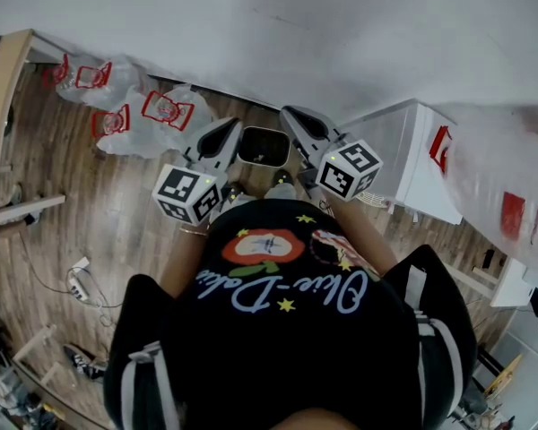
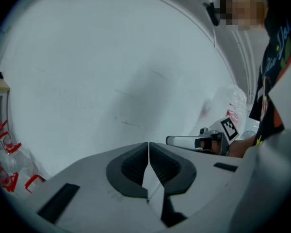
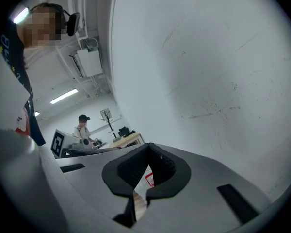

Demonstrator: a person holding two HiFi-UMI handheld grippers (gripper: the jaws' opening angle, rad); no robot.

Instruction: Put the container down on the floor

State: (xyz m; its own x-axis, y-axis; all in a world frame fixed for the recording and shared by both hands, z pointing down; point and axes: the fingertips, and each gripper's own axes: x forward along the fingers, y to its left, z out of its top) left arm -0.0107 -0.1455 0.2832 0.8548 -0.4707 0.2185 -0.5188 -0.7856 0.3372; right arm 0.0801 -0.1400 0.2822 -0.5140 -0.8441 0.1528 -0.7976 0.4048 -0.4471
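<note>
Wood-plank floor [image 1: 90, 204] is seen from above, and it's closed off along its far edge by a plain white wall [image 1: 296, 25]. The container [image 1: 264, 146] is found right at that edge, low against the wall and framed between the tips of the two hand-held grippers. Whether it's touched by either one can't be made out from above.

The left hand-held gripper [image 2: 148, 144] is shut, pads pressed together with nothing pinched. Same for the right hand-held gripper [image 3: 148, 145]: jaws closed and nothing caught in them.

The container's spot is boxed in pretty tightly. Clear plastic bags [image 1: 152, 115] with red print are piled along the wall to its left, and a white cabinet [image 1: 412, 150] is parked at the wall to its right. A wooden shelf [image 1: 0, 115] is set at the floor's left edge. More bare planks are left open on the left side, up to some cables [image 1: 76, 280] lying there.
</note>
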